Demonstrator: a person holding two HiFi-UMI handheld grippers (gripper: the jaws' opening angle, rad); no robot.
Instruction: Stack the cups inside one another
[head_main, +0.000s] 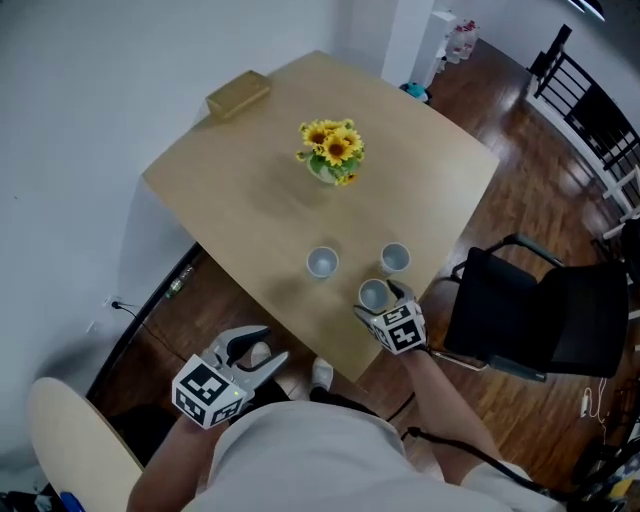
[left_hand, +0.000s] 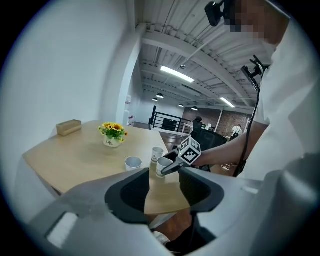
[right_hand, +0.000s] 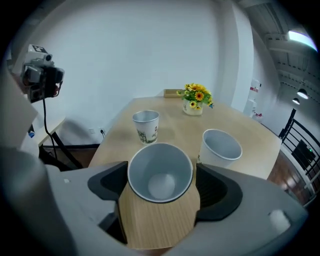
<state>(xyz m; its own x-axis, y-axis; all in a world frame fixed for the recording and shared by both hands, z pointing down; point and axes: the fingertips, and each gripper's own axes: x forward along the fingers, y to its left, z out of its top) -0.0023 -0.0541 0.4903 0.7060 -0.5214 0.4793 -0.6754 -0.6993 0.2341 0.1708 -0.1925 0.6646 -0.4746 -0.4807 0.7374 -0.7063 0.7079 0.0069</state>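
Note:
Three paper cups stand on the wooden table (head_main: 230, 190). The nearest cup (head_main: 373, 294) (right_hand: 161, 184) sits upright between the jaws of my right gripper (head_main: 381, 301) (right_hand: 160, 171), which are shut against its sides. A printed cup (head_main: 321, 262) (right_hand: 146, 126) stands beyond it to the left. Another white cup (head_main: 395, 258) (right_hand: 220, 146) stands just to the right. My left gripper (head_main: 262, 351) (left_hand: 164, 182) hangs below the table's near edge, open and holding nothing. From its view I see all three cups (left_hand: 133, 162) and the right gripper's marker cube (left_hand: 189, 150).
A vase of sunflowers (head_main: 332, 152) stands mid-table and a small wooden box (head_main: 238, 93) lies at the far corner. A black chair (head_main: 545, 315) stands right of the table, and a round pale seat (head_main: 60, 440) is at my lower left. White walls run along the left.

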